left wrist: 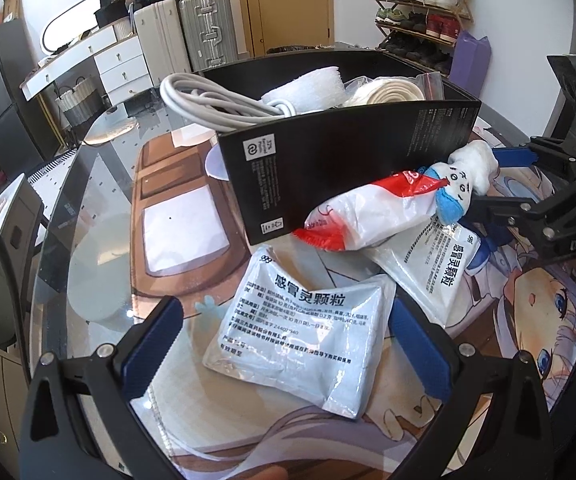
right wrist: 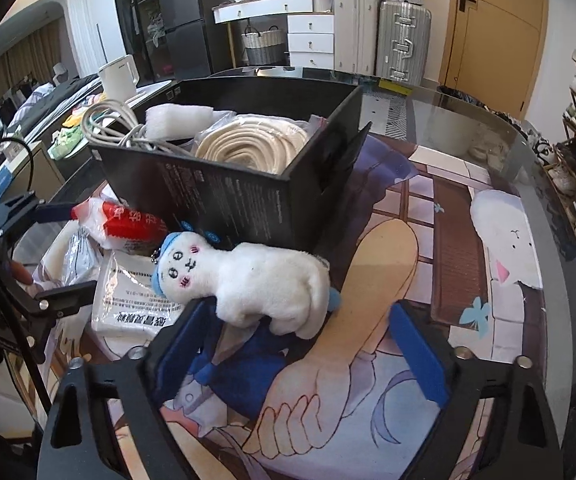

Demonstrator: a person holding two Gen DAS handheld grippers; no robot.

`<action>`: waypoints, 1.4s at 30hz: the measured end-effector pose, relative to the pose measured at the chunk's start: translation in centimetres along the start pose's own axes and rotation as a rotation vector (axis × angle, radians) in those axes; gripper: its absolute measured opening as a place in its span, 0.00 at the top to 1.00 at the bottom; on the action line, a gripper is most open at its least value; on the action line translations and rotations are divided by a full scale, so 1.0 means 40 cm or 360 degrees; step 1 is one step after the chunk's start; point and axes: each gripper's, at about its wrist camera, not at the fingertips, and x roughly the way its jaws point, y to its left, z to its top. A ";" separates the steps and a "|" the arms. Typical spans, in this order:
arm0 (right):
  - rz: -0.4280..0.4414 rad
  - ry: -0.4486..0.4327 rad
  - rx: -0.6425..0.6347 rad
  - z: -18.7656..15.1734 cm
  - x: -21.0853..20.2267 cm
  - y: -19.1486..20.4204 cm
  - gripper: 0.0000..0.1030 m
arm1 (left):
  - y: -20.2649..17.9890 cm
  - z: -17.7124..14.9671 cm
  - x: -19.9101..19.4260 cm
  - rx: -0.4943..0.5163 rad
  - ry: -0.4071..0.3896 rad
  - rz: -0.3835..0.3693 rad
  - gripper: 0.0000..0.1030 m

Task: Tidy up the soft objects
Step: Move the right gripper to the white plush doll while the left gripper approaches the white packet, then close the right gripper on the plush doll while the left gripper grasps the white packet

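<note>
**Plush toy next in line for the box**

Your right gripper (right wrist: pixel 294 350) hangs with fingers wide apart, the white plush toy (right wrist: pixel 264 284) resting against its left finger, unclamped, beside the black box (right wrist: pixel 228 196) mid-table. Your left gripper (left wrist: pixel 284 344), fingers also apart, brackets a white sachet (left wrist: pixel 300 336) without pressing it. Next, likely: centre the toy, close gently, lift it over the box's near wall.
</note>
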 end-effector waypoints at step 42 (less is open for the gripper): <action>0.0085 -0.0124 -0.0092 0.000 -0.087 0.007 0.58 | -0.017 -0.008 -0.010 0.0028 -0.0022 -0.0108 0.23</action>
